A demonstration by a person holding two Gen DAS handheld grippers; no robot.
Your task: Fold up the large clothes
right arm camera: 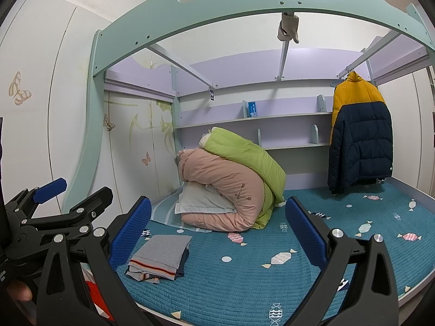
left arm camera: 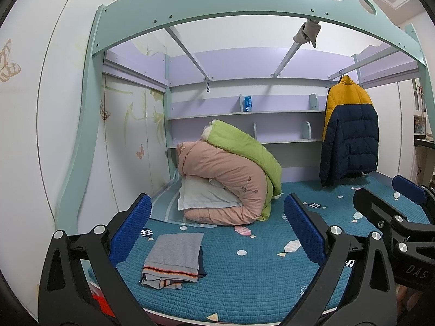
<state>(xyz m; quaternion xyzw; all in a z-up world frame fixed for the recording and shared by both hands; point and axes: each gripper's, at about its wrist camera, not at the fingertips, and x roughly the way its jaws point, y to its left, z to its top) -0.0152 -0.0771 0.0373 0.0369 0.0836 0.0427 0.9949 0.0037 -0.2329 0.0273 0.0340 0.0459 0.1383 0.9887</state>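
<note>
A folded grey garment with orange and dark stripes [left arm camera: 174,260] lies on the blue quilted bed [left arm camera: 244,285] near its front left; it also shows in the right wrist view [right arm camera: 159,258]. My left gripper [left arm camera: 217,228] is open and empty, held above the bed's front edge. My right gripper [right arm camera: 217,231] is open and empty beside it; it appears at the right of the left wrist view [left arm camera: 391,198]. A yellow and navy puffer jacket [left arm camera: 349,130] hangs on a rail at the right [right arm camera: 360,133].
Rolled pink and green duvets with a white pillow [left arm camera: 231,174] are piled at the bed's back left. Purple shelves [left arm camera: 244,114] line the back wall. A teal arched bed frame [left arm camera: 217,8] spans overhead. White wardrobe doors [left arm camera: 54,108] stand to the left.
</note>
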